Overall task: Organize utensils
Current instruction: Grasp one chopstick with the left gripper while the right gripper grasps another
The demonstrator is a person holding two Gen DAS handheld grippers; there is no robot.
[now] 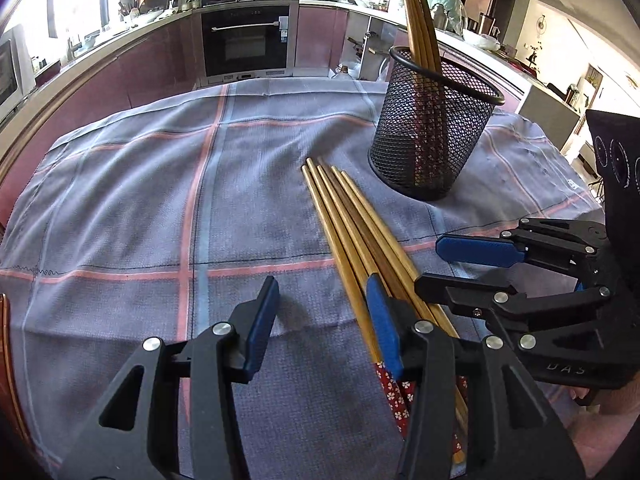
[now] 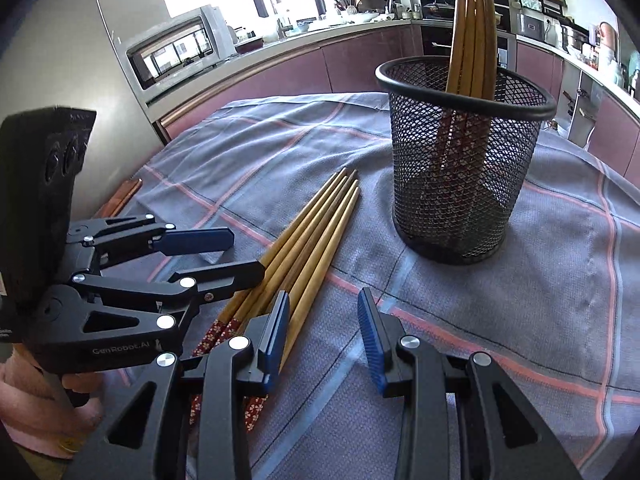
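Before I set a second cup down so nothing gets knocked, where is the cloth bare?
Free: the wide cloth left of the loose chopsticks, and the patch right of the mesh cup. Crowded: between the cup and the chopsticks, and the near edge where the left gripper and right gripper flank the chopsticks.

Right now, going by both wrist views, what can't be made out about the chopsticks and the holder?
- Loose chopsticks: patterned ends run under the left hand-held gripper in its own view, and under the right hand-held gripper in the right view.
- Chopsticks in the mesh holder: tops cut off by the upper edge in both views; count unclear.
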